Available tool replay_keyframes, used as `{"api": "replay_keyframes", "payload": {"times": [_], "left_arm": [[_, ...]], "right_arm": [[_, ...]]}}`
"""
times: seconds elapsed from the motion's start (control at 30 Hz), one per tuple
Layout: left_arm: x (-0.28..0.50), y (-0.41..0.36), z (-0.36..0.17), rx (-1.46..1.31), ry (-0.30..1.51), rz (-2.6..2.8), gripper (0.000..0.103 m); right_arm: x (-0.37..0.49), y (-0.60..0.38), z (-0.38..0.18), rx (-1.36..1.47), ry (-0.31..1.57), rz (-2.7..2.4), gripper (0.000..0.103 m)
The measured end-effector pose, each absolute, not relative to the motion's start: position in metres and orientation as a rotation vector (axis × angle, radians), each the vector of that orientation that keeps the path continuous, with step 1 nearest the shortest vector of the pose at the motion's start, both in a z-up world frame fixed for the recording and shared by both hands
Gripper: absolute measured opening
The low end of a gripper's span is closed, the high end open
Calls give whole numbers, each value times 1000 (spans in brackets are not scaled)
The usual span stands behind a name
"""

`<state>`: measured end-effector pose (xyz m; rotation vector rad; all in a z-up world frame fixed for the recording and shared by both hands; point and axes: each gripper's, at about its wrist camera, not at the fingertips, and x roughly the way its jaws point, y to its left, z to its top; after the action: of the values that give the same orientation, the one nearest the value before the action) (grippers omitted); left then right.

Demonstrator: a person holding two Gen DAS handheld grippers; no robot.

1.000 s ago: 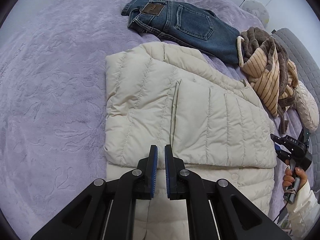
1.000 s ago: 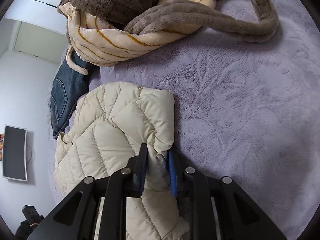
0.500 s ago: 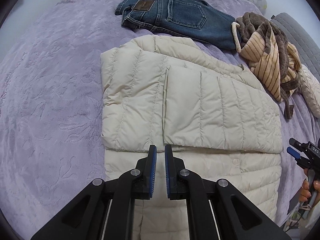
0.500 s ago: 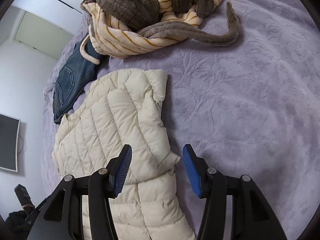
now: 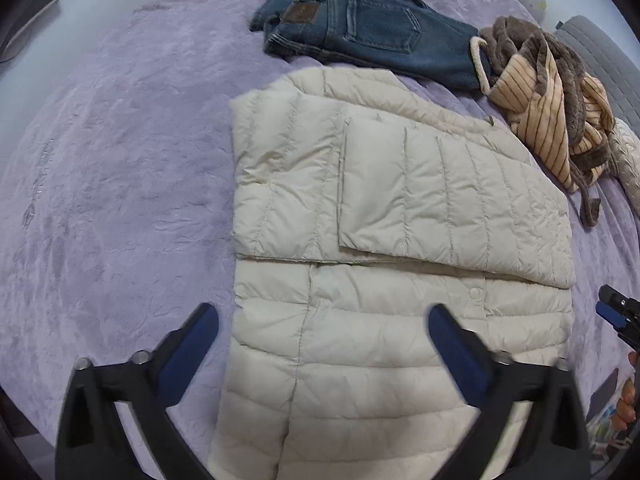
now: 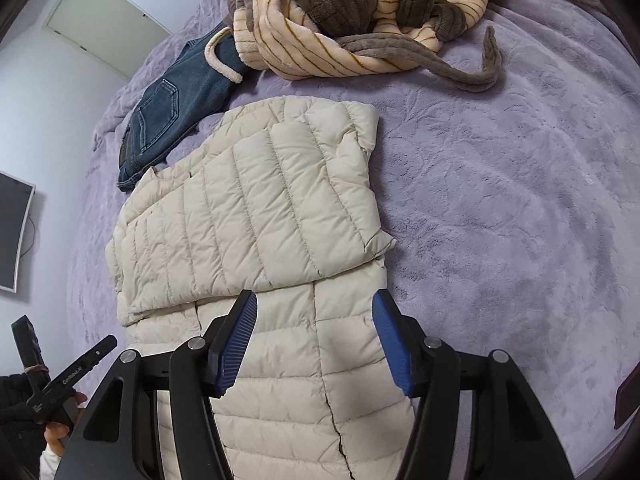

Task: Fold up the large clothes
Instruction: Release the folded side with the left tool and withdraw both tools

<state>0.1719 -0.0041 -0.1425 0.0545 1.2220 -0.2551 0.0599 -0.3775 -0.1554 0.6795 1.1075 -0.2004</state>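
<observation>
Lavender plush bedspread [image 5: 120, 184] covers the bed and carries everything. Largest on it is one cream quilted down jacket [image 5: 400, 312], lying flat at the middle with both sleeves folded across the chest; its long axis runs from the near hem out to the far collar. That hem sits directly under both claws, so the next fold likely lifts the near end away toward the collar. Beyond the collar lies one pair of blue jeans [image 5: 360, 36], already folded, and at the far right one crumpled tan-striped fleece robe [image 5: 548, 120] with brown trim.

One left gripper [image 5: 324, 324] hangs over the jacket's left near edge, jaws opening wide, nothing pinched between them. One right gripper [image 6: 314, 316] hovers over the right near part, jaws also opening, straddling the fabric below without pressing it. Each claw looks about equally close to its own hem corner.
</observation>
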Motion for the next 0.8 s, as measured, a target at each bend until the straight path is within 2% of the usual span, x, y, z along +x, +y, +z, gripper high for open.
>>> {"api": "replay_keyframes", "payload": {"times": [0.13,0.2,0.33,0.43,0.8], "left_arm": [[166,-5,-136,66,1238,-266,103],[163,-5,-133,68,1248,-266,103],[155,-6,-124,83,1248,-263,103],[149,-8,-117,97,1244,-259,103],[118,-2,-89,90,1225,-236,103]], "right_arm": [[55,-372,-146,666,1107,-196,65],[52,-370,-141,664,1107,-194,70],[45,-365,-129,651,1076,-198,85],[40,-361,-118,630,1059,-210,103],[19,-340,-87,538,1078,-169,103]]}}
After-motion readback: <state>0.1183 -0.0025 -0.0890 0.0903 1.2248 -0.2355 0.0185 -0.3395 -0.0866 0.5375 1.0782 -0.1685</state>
